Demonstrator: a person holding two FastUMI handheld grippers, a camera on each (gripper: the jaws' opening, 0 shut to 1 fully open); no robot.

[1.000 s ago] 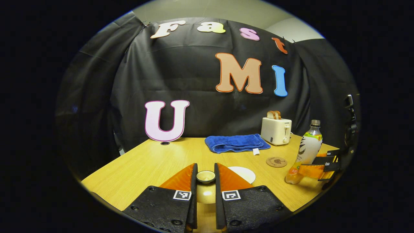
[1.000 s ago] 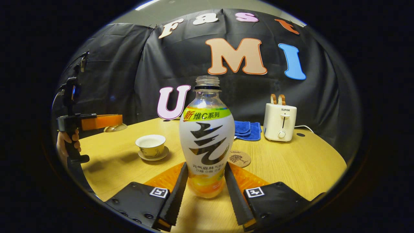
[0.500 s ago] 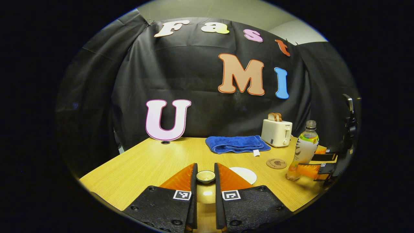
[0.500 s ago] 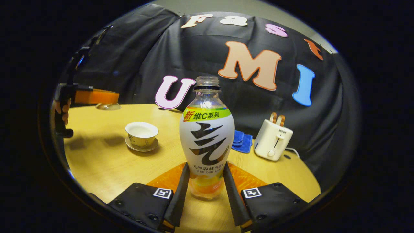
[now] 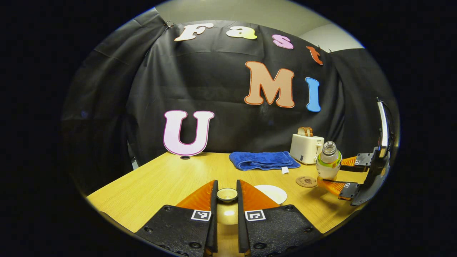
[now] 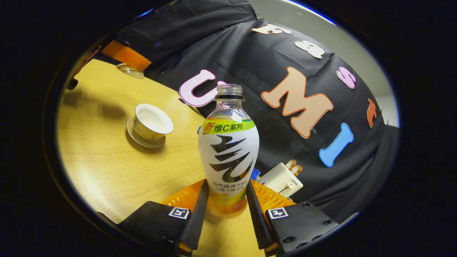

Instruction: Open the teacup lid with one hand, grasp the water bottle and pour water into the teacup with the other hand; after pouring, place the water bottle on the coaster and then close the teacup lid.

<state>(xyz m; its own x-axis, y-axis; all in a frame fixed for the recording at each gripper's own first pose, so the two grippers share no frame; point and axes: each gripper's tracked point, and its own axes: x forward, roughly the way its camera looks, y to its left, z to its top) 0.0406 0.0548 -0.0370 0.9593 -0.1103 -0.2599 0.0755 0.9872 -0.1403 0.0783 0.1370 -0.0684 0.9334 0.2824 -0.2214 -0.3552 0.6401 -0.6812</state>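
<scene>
The right gripper (image 6: 224,210) clasps the water bottle (image 6: 228,150) by its lower body, tilted, mouth open. The left gripper (image 5: 227,194) pinches the teacup lid (image 5: 227,195) by its knob above the table (image 5: 171,178). The uncovered teacup (image 6: 151,123) sits on its saucer (image 6: 142,139); the coaster (image 5: 306,181) lies toward the table's right edge.

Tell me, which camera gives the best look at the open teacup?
The right gripper view: the teacup stands whole on its saucer, lid off, pale inside visible. In the left gripper view only a pale rim peeks out behind the left gripper, which grips the lid.
</scene>
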